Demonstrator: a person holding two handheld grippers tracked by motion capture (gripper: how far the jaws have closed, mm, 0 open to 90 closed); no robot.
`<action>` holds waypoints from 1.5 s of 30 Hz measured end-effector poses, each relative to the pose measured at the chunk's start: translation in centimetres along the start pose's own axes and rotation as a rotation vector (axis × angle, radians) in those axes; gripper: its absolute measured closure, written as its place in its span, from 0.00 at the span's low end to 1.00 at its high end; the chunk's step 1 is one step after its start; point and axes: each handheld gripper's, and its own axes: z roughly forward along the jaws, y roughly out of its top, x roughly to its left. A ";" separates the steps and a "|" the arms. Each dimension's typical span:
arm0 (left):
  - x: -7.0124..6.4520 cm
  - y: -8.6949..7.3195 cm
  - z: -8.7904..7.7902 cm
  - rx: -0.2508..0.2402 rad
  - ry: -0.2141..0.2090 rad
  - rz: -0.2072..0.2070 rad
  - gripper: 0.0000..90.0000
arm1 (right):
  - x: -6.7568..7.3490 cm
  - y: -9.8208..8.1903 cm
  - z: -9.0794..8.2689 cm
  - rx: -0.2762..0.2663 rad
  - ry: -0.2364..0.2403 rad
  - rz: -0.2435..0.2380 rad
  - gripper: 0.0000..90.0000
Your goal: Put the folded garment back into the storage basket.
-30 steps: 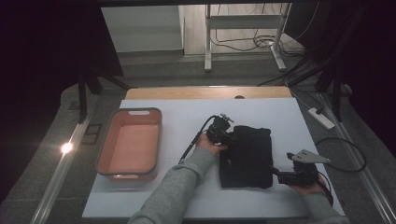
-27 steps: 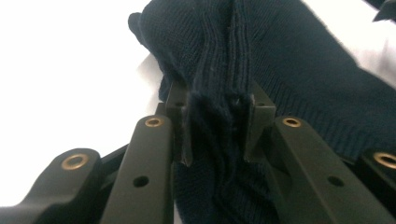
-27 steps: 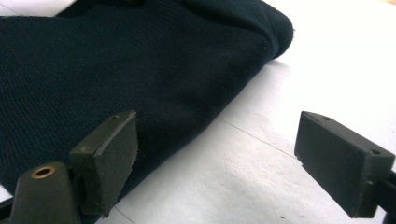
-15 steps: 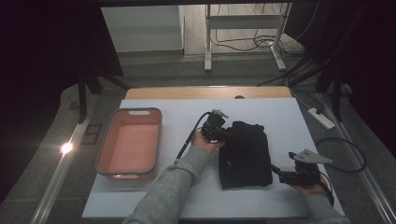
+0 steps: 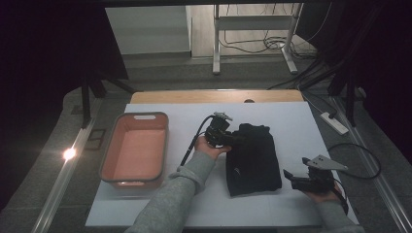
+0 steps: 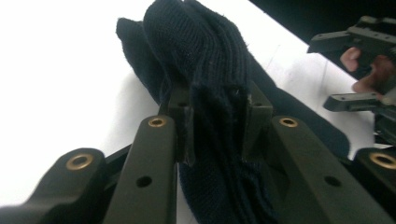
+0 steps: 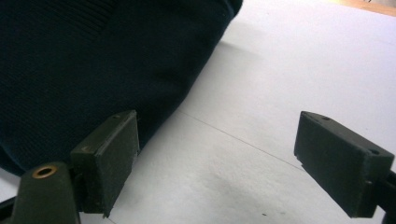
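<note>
A dark navy knitted garment (image 5: 253, 162) lies folded on the white table (image 5: 301, 121), right of its middle. My left gripper (image 5: 232, 138) is at the garment's far left corner, shut on a bunched fold of the knit (image 6: 201, 51) and holding it raised off the table. In the left gripper view both pads press the cloth from either side, and the gripper (image 6: 217, 109) points along the garment. My right gripper (image 5: 288, 177) rests at the garment's near right edge, open, with bare table between its pads (image 7: 109, 154) and the navy cloth (image 7: 93, 60) just to its left.
A salmon-coloured tub (image 5: 145, 117) stands empty at the table's left. The left gripper's cable (image 5: 192, 143) trails across the table between tub and garment. A power strip (image 5: 335, 122) and a looped cable (image 5: 359, 148) lie off the table's right edge.
The left gripper has lifted and shifted slightly left and away with the garment's corner in it, bunching the cloth there. The right gripper has stayed put.
</note>
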 end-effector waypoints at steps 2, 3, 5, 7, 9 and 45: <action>-0.2 0.0 -0.2 -0.008 -0.006 0.002 0.79 | -0.1 0.0 0.0 -0.001 -0.005 0.005 0.16; -0.2 0.1 -0.3 -0.013 -0.012 0.005 0.79 | -0.1 -0.1 0.0 -0.002 -0.008 0.007 0.16; -0.4 0.1 -0.6 -0.027 -0.025 0.001 0.79 | -0.2 -0.1 -0.1 -0.003 -0.011 0.011 0.16; -0.5 0.2 -1.0 -0.042 -0.037 -0.002 0.79 | -0.3 -0.1 -0.1 -0.004 -0.015 0.013 0.16; -0.6 0.3 -1.7 -0.066 -0.061 -0.014 0.79 | -0.3 -0.1 -0.1 -0.006 -0.019 0.014 0.16; -2.5 1.2 -6.6 -0.182 -0.047 0.028 0.80 | -0.3 -0.1 -0.1 -0.014 -0.025 0.020 0.16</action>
